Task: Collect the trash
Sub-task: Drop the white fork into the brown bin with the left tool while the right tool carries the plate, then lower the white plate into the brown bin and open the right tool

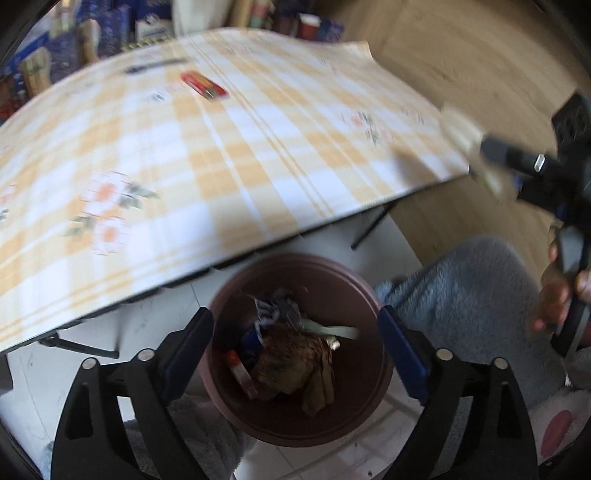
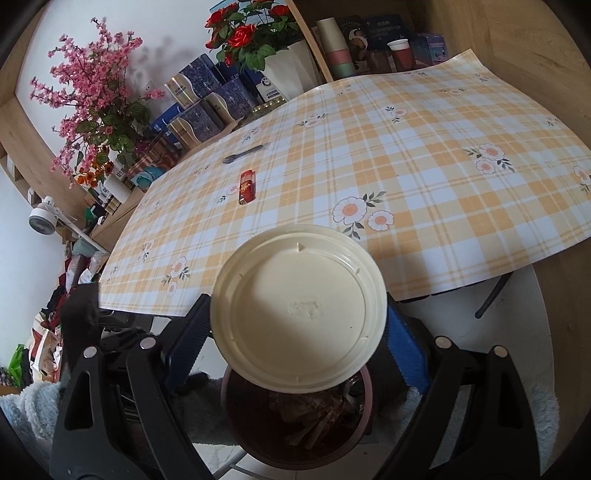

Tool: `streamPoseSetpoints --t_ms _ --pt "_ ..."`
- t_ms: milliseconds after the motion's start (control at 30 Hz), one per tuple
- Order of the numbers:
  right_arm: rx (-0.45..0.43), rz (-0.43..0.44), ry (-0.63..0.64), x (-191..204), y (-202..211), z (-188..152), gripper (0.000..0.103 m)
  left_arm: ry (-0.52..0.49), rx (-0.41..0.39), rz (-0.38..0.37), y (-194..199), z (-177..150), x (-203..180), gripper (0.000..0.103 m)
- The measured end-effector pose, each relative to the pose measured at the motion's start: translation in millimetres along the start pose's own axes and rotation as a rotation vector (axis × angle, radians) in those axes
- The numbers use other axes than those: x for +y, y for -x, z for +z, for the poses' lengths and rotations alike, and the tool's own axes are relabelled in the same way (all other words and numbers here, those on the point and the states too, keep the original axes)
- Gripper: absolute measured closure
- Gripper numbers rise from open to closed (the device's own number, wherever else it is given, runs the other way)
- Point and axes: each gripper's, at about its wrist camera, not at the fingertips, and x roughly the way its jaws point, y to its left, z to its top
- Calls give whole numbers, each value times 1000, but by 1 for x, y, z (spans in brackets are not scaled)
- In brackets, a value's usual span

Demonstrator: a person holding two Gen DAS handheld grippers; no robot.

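Observation:
A brown round bin (image 1: 354, 413) stands on the floor below the table edge and holds crumpled wrappers and paper (image 1: 291, 354). My left gripper (image 1: 295, 350) is open and empty above the bin. My right gripper (image 2: 297, 332) is shut on a cream round plastic lid (image 2: 299, 306) and holds it over the bin (image 2: 347, 439). The right gripper and lid also show blurred at the right of the left wrist view (image 1: 476, 155). A red lighter (image 2: 246, 186) and a dark pen (image 2: 242, 154) lie on the checked tablecloth (image 2: 406, 166).
Flower pots (image 2: 255, 33), boxes (image 2: 207, 110) and cups (image 2: 334, 48) crowd the shelf behind the table. My legs in grey fleece (image 1: 469, 295) sit right of the bin. Folding table legs (image 1: 369, 229) stand near the bin.

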Motion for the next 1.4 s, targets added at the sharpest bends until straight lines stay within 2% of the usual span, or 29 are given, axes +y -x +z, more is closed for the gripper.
streamPoseSetpoints --t_ms 333,500,633,767,867,1100,1333,1400 --pt "43 -25 47 11 -11 -29 16 93 -297 145 93 -11 29 7" --pt "77 -16 92 26 -24 -43 15 66 -396 235 121 -34 32 7" --pt "119 -22 134 39 -35 -53 15 77 -444 245 132 -54 31 7" --pt "156 -28 168 50 -43 -60 15 101 -519 298 144 -65 30 7" --pt "182 -33 191 55 -49 -64 15 137 -514 304 141 -67 36 7" --pt "212 -44 203 58 -56 -68 14 201 -469 234 133 -67 53 7" --pt "229 -41 198 59 -60 -69 13 210 -451 234 129 -67 55 7" --pt "230 -35 204 60 -60 -69 9 206 -449 236 128 -67 54 7"
